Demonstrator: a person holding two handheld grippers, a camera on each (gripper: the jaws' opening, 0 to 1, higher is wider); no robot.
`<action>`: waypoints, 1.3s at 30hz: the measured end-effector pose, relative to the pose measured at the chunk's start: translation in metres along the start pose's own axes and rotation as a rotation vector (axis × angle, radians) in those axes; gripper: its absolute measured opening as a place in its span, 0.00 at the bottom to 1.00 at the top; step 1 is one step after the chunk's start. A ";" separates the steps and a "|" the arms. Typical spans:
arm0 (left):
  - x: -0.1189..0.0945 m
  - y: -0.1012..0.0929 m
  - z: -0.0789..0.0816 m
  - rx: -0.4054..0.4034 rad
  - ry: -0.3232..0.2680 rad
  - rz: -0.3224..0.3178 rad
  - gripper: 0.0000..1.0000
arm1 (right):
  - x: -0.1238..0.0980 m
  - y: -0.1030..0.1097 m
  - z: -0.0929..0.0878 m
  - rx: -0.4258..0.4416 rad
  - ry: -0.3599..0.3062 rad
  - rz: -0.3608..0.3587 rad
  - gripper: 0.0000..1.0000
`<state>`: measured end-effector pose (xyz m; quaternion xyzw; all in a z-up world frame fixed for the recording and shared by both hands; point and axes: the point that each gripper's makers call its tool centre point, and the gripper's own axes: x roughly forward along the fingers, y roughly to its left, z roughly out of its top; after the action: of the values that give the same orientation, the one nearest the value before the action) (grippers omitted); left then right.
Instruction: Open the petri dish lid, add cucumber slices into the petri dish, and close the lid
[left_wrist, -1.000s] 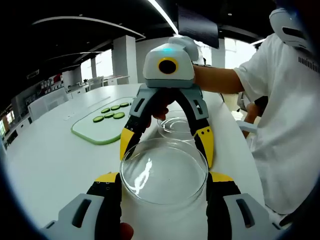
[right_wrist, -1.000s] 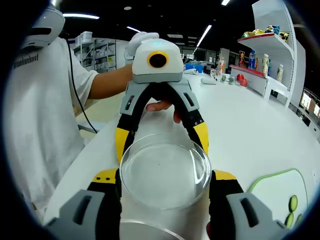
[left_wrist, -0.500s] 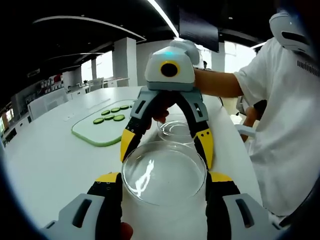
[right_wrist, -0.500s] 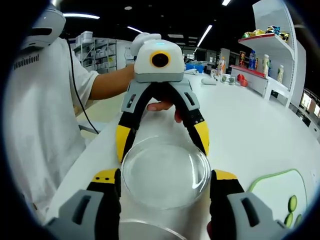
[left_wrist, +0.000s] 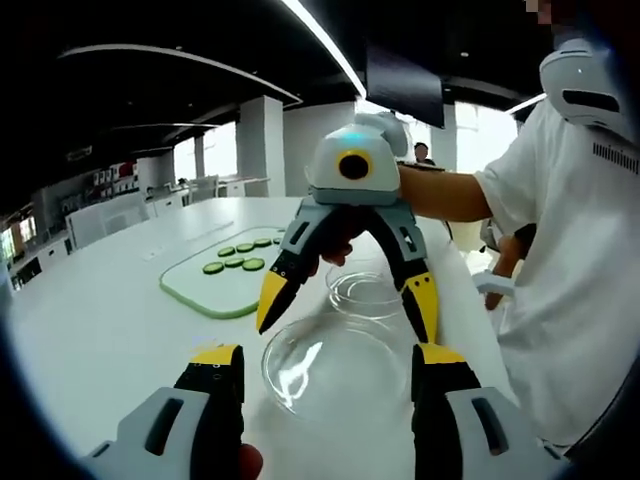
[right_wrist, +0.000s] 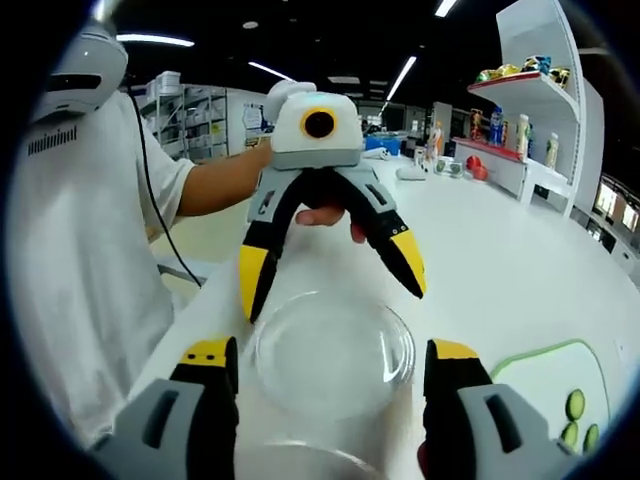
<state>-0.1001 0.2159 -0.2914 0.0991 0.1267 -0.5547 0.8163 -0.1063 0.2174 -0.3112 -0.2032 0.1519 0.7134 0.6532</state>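
Note:
A clear glass petri dish lid (left_wrist: 335, 365) (right_wrist: 333, 352) lies flat on the white table, with both grippers facing each other over it. My left gripper (left_wrist: 328, 358) (right_wrist: 330, 282) is open, its jaws standing clear of the lid's rim. My right gripper (left_wrist: 348, 312) (right_wrist: 330, 352) is open too, fingertips spread and raised above the lid. The second glass piece, the dish base (left_wrist: 365, 290) (right_wrist: 300, 460), rests on the table just beyond the lid, under the right gripper. Several cucumber slices (left_wrist: 240, 262) (right_wrist: 575, 405) lie on a pale green cutting board (left_wrist: 215, 290) (right_wrist: 530, 385).
A person in a white shirt (left_wrist: 570, 280) (right_wrist: 70, 250) stands at the table's edge, holding both grippers. A white shelf (right_wrist: 540, 120) with bottles and small items stands at the far side. Open white tabletop (left_wrist: 110, 330) spreads around the board.
Both grippers' jaws have spread wider and lifted off the lid. The lid, earlier held between the jaws, now sits lower, flat on the table.

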 end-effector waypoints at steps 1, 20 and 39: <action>-0.001 0.001 0.002 0.000 -0.009 0.006 0.68 | -0.003 -0.001 0.002 0.005 -0.011 -0.009 0.76; -0.011 0.005 0.029 0.047 -0.067 0.113 0.70 | -0.094 -0.012 0.009 0.034 -0.143 -0.302 0.77; -0.033 0.036 0.052 0.044 -0.158 0.284 0.69 | -0.213 0.001 -0.018 0.110 -0.250 -0.689 0.75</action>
<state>-0.0726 0.2421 -0.2306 0.0901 0.0346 -0.4423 0.8917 -0.0917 0.0232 -0.2233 -0.1182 0.0318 0.4616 0.8786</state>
